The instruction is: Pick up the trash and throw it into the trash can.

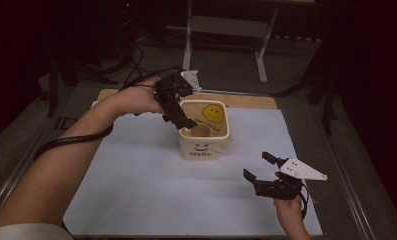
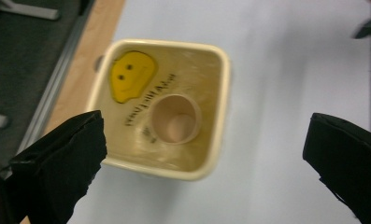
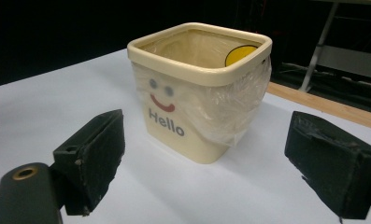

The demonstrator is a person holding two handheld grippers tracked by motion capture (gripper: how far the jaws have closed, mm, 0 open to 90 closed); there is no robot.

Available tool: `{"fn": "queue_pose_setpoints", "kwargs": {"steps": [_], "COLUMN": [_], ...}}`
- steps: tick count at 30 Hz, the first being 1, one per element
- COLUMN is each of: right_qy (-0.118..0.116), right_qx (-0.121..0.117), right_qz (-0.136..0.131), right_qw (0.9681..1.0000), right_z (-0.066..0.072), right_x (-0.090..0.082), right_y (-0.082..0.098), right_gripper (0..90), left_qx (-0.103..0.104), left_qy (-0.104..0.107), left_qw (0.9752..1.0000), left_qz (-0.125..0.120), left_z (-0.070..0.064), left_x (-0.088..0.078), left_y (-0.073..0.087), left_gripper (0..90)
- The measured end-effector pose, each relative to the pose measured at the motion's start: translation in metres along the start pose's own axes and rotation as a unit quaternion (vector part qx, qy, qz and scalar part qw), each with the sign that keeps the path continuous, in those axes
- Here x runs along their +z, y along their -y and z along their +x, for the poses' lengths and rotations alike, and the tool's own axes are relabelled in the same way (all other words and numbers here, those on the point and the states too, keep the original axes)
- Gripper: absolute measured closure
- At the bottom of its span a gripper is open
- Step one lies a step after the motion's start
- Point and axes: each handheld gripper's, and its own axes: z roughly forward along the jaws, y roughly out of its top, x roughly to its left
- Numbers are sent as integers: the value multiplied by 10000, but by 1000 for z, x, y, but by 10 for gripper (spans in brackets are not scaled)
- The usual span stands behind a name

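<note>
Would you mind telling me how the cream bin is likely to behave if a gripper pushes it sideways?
The bin looks like thin plastic, so probably light and apt to slide on the smooth white sheet. It is tall with a narrower base, so a push near the rim might tip it. The loose liner may slip under fingers.

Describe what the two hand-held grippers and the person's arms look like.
Both are black, angular tools with two blocky, matte jaws. The left hand-held gripper and the right hand-held gripper each carry a pale grey three-cornered plate dotted with small holes. A thick black cable trails along the left forearm. The forearms are bare; a light sleeve edge shows at the left arm.
</note>
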Motion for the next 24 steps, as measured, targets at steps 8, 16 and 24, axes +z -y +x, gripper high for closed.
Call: {"fn": "queue_pose_setpoints", "kwargs": {"steps": [8, 16, 24], "right_qy": [-23, -13, -25], "right_qx": [-23, -24, -23], "right_qz": [14, 9, 22], "right_qw": [10000, 10000, 10000], "right_z": [1, 1, 2], "right_x": [0, 0, 1], "right_y": [0, 0, -1], "right_gripper": [120, 121, 121], "left_qx": [-150, -389, -483], "left_qy": [81, 95, 146], "left_qw": [9998, 9986, 9974], "left_qz": [-105, -350, -515], "left_z": [-17, -33, -53], "left_x": [-7, -12, -15], "left_y": [24, 57, 83], "left_gripper": [5, 6, 6]}}
